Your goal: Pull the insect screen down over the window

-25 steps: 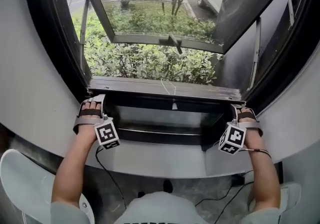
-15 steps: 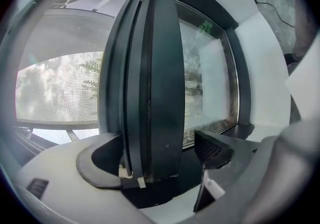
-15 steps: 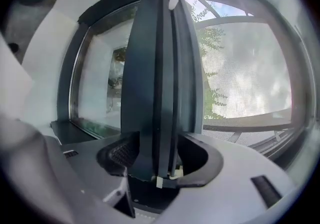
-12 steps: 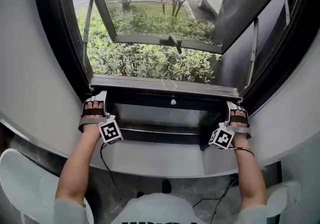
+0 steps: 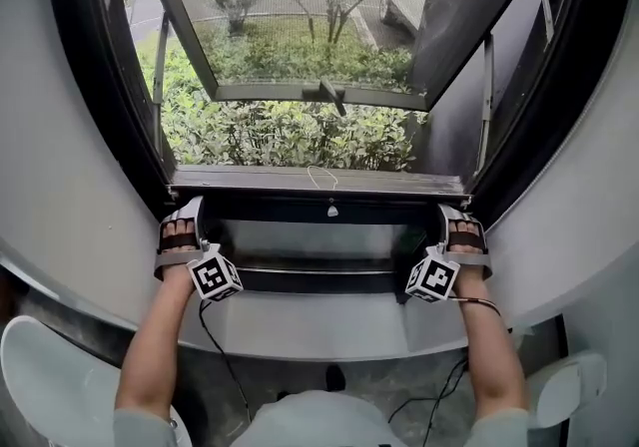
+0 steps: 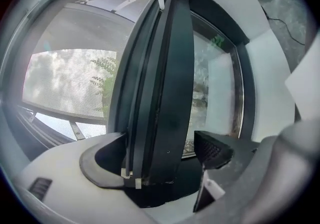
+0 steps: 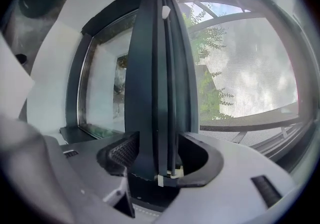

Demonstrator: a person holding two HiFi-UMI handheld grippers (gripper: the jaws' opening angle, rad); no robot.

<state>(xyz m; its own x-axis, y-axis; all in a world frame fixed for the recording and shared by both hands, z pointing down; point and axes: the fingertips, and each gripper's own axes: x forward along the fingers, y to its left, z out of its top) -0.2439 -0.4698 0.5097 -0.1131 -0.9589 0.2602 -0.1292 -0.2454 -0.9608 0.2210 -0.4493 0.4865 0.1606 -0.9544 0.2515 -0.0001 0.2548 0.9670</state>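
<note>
The insect screen's dark bottom bar (image 5: pixel 319 184) runs across the window opening low down, with the mesh above it. My left gripper (image 5: pixel 188 208) is at the bar's left end. In the left gripper view the bar (image 6: pixel 160 93) stands between the jaws of that gripper (image 6: pixel 160 158), against one jaw, with a gap to the ribbed pad (image 6: pixel 214 149), so it is open. My right gripper (image 5: pixel 451 214) is at the bar's right end. In the right gripper view the bar (image 7: pixel 157 93) fills that gripper (image 7: pixel 161 157), whose ribbed pad (image 7: pixel 122 153) presses on it.
The glass sash (image 5: pixel 300 36) is swung outward, its handle (image 5: pixel 327 93) hanging at the lower rail, with shrubs beyond it. A thin pull cord (image 5: pixel 321 176) loops off the middle of the bar. The white sill (image 5: pixel 319 330) curves below my hands. A black cable (image 5: pixel 215 345) hangs beneath the sill.
The view has shifted a little. Both grippers stay at the ends of the bar, the right one slightly further left in the picture. The bar sits about where it was.
</note>
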